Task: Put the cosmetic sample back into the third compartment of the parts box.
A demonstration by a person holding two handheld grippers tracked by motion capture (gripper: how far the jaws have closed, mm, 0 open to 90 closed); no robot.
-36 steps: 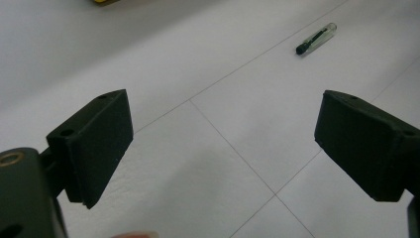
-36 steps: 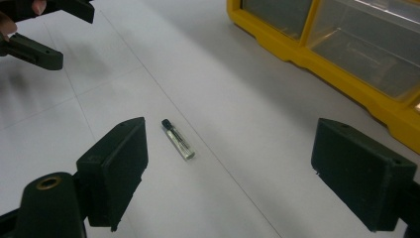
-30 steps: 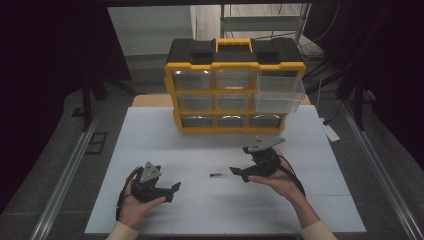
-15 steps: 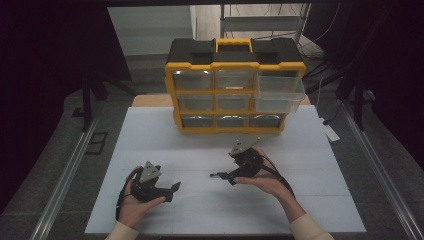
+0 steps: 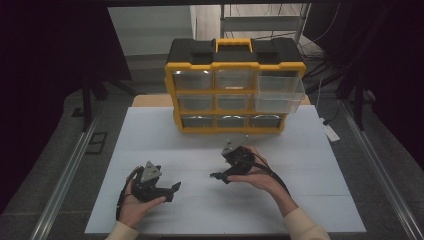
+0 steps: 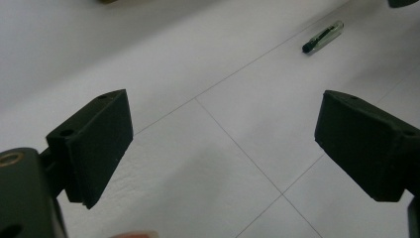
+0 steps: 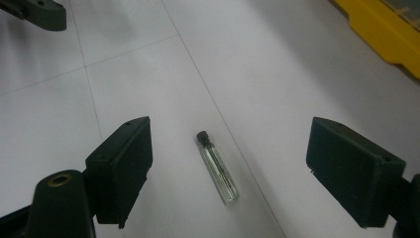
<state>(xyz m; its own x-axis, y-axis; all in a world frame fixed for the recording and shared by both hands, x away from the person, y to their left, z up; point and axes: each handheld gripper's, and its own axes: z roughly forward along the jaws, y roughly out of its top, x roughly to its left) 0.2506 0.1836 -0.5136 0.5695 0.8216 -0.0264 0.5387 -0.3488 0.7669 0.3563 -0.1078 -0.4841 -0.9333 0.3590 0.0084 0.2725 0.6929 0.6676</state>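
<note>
A small clear vial (image 7: pixel 218 168) with a black cap lies flat on the white table (image 5: pixel 150 130), capped end pointing to about 11 o'clock in the right gripper view, between the spread jaws of the right tongs (image 7: pixel 228 173), which touch nothing. From the high view those tongs (image 5: pixel 218 175) sit near the table's middle, held in the right hand (image 5: pixel 255 172); the vial itself is too small to make out there. The left gripper view catches the vial (image 6: pixel 323 37) well off at 1 o'clock, beyond the left tongs (image 6: pixel 223 148), whose jaws are wide apart and empty over bare table crossed by thin grid lines. In the high view the left tongs (image 5: pixel 172 190) rest at 7 o'clock in the left hand (image 5: pixel 137 200). At 12 o'clock stands a yellow and black drawer cabinet (image 5: pixel 235 82) with clear drawers, its upper-right drawer (image 5: pixel 280 92) pulled out; the right gripper view clips its yellow base (image 7: pixel 381 34) at 2 o'clock. Around the table the room is dark, with metal rails (image 5: pixel 65 175) along the floor and a shelf frame behind
</note>
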